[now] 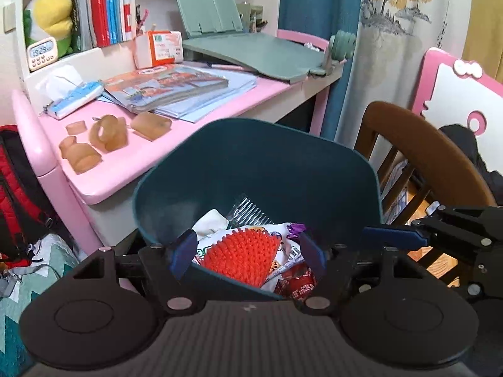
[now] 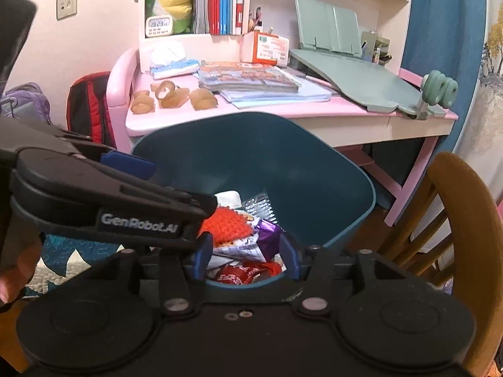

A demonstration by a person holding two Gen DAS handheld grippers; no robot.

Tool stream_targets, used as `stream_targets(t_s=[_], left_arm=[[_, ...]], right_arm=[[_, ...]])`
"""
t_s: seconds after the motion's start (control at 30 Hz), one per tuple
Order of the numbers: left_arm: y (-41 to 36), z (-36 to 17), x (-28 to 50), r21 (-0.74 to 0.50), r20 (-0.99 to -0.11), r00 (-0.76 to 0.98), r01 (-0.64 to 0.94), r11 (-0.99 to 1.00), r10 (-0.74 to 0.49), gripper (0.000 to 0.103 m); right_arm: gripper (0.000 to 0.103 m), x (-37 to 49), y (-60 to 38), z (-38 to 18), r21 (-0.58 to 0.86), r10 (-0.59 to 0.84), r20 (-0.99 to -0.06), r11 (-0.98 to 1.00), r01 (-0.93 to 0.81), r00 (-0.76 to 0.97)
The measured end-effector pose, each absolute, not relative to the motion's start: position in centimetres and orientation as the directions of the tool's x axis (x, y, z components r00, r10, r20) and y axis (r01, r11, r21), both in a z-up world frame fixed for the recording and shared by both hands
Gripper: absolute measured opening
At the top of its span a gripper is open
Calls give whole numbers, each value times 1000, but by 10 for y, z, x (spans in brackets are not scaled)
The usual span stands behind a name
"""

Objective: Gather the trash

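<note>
"GenRobot.AI" printed on left gripper (image 2: 201,216); clock (image 2: 158,24) reads 19:29. Both tongs released, right gripper (image 2: 246,256) empty. Teal bin (image 1: 251,163) just ahead, wrappers (image 1: 292,251) and orange brush (image 1: 240,256) inside. Pink desk (image 1: 125,163) edge beyond.

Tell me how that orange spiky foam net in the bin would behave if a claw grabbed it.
The orange net looks like soft mesh, so it would probably squash and flop. It likely weighs very little. Lying loose on wrappers in the teal bin, it may snag them.
</note>
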State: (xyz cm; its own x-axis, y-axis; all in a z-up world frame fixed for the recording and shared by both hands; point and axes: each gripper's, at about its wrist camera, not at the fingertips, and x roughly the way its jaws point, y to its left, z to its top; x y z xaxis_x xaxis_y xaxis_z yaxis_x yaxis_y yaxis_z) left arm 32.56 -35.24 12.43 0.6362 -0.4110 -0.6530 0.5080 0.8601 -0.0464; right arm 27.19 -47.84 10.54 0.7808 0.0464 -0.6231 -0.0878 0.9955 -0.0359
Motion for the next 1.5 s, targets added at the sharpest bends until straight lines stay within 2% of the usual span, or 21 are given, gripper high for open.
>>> stream_targets(t_s=[0.1,0.57,0.83,1.23,1.37,1.5], left_arm=[[-343,131,315,-56,-638,647,503,863,-418,80],[-285,160,256,-60,-551,718,475,878,-426,80],[-256,171,210,-38,-473,767,474,880,-434,80],[-215,163,161,-30,-412,809,448,893,-420,85],[-202,155,152,-35,-402,822,427,903,-404,98],[-189,147,148,-62,-405,823,410,910,-398,100]], right_arm=[[49,264,-476,111,-30,50,-604,996,-85,795],[51,204,-456,146,-14,95,-507,993,-119,857],[51,164,-442,156,-19,115,-434,990,-137,893],[51,122,-426,157,26,168,-338,985,-170,926],[51,110,-416,157,29,185,-297,982,-184,937],[51,101,-407,154,38,198,-276,980,-195,941]])
